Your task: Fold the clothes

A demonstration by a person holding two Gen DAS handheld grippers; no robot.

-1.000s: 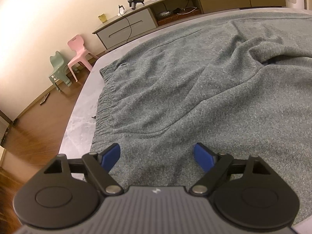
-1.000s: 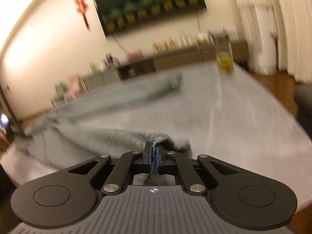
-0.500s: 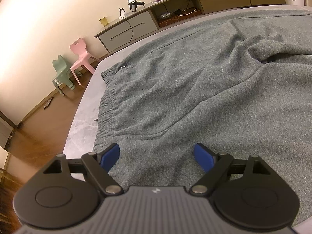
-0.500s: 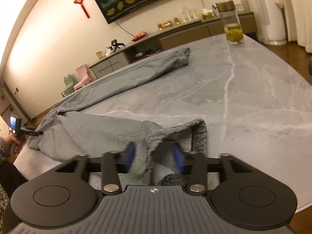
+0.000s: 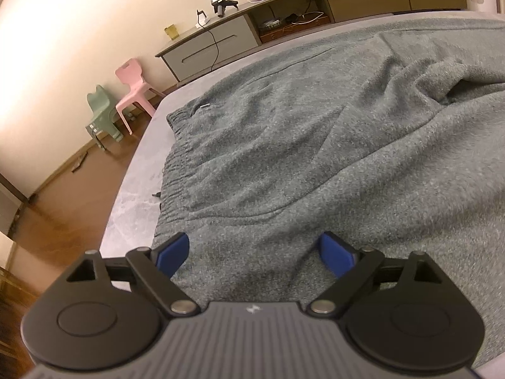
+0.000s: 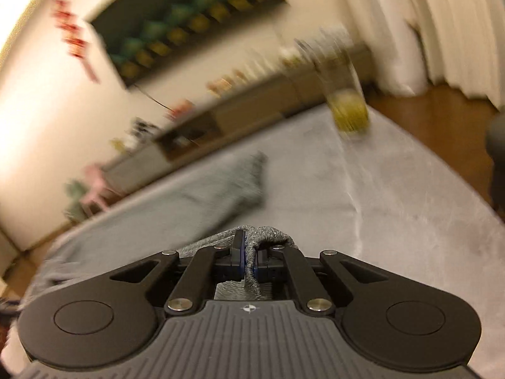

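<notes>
Grey fleece trousers (image 5: 315, 145) lie spread over the grey marble table (image 5: 132, 208), with the elastic waistband (image 5: 176, 164) at the left. My left gripper (image 5: 252, 246) hovers low over the cloth near the waistband. Its jaws are opening, and the fabric lies under and between the blue pads without being pinched. My right gripper (image 6: 247, 246) is shut on a bunched fold of one trouser leg's end (image 6: 271, 235), lifted off the table. The other trouser leg (image 6: 227, 189) lies flat ahead, blurred.
A glass jar of yellow-green contents (image 6: 347, 107) stands at the far right of the table (image 6: 394, 221). Beyond the table are a long sideboard (image 5: 221, 44), a pink chair (image 5: 132, 85) and a green chair (image 5: 101, 117) on the wooden floor.
The right gripper opened around the leg's cuff, then shut on it again and swung sideways with a roll; its view is now tilted and blurred. The left gripper stayed put, its jaws slightly wider.
</notes>
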